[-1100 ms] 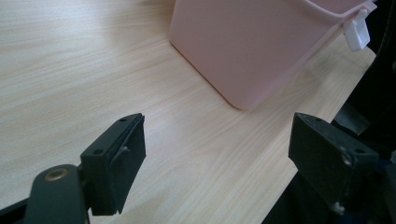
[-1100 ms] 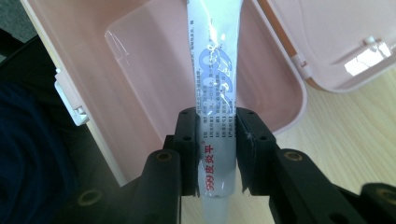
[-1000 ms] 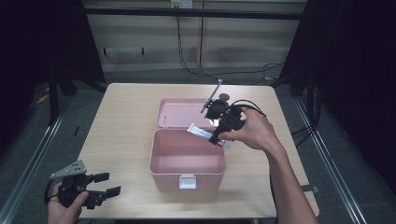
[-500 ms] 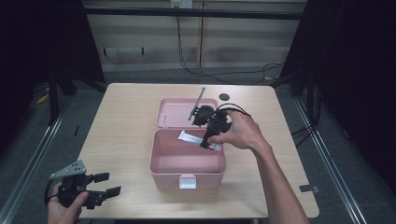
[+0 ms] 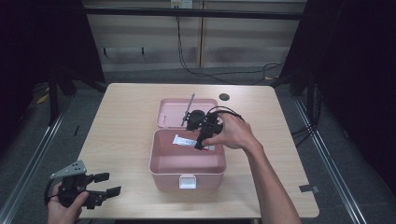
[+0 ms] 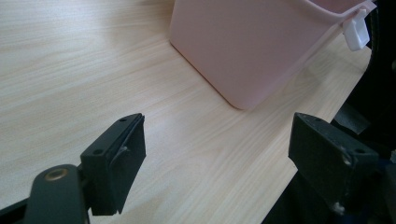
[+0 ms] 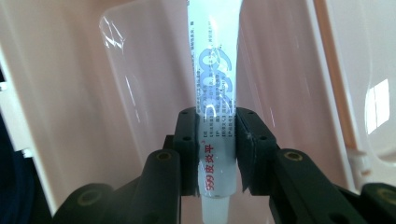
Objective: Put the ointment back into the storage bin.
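We hold the white tube (image 7: 215,116) pinched between the jaws of our right gripper (image 5: 201,138) just inside the open pink box (image 5: 187,163), while our left gripper (image 5: 95,184) rests wide apart near the box's front left corner.

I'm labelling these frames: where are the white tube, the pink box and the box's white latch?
white tube (image 7: 215,79), right gripper view, its printed body.
pink box (image 5: 187,176), high view, its front wall.
white latch (image 6: 356,33), left gripper view, the tab's face.
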`<action>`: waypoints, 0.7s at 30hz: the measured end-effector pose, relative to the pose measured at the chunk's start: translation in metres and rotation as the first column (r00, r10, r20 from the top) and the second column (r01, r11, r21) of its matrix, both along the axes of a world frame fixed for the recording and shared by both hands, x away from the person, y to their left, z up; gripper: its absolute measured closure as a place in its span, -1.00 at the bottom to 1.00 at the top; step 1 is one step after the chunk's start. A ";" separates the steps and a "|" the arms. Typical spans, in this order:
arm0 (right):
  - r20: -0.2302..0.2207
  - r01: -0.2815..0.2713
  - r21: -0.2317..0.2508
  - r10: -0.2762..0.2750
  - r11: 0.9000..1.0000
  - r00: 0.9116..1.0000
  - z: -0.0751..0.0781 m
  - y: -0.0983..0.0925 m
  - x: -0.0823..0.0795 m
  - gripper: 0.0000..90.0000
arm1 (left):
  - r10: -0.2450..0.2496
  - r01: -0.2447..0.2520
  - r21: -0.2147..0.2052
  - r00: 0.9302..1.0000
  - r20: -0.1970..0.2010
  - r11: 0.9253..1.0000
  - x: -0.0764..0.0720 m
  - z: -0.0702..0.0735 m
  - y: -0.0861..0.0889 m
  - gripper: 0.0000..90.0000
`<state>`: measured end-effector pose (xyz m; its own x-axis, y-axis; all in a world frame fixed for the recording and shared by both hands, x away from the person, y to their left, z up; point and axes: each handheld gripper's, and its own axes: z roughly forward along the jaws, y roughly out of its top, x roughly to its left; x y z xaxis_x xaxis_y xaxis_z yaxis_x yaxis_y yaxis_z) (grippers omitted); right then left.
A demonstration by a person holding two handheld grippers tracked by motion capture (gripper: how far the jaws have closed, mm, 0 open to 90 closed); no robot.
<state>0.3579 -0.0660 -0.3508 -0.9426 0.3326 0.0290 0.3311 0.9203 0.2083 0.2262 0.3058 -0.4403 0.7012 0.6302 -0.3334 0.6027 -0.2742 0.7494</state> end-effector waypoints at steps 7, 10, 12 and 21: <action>-0.006 -0.042 -0.023 0.042 0.999 0.999 -0.010 0.007 0.005 0.60 | 0.000 0.000 -0.002 1.000 0.000 1.000 0.000 0.000 0.000 -0.58; -0.018 -0.055 -0.034 0.054 0.998 0.998 -0.014 0.010 0.007 0.60 | -0.001 0.001 -0.001 1.000 0.000 1.000 0.000 0.000 0.000 -0.58; -0.022 -0.061 -0.043 0.060 0.997 0.998 -0.015 0.012 0.009 0.60 | -0.001 0.001 -0.001 1.000 0.000 1.000 0.000 0.000 0.000 -0.58; -0.057 -0.089 -0.076 0.084 0.993 0.995 -0.029 0.020 0.013 0.60 | -0.001 0.001 -0.001 1.000 -0.001 1.000 0.000 0.000 0.000 -0.58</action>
<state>0.3707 -0.0461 -0.3799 -0.9658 0.2531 0.0573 0.2583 0.9588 0.1187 0.2264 0.3057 -0.4404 0.7013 0.6293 -0.3349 0.6035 -0.2740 0.7488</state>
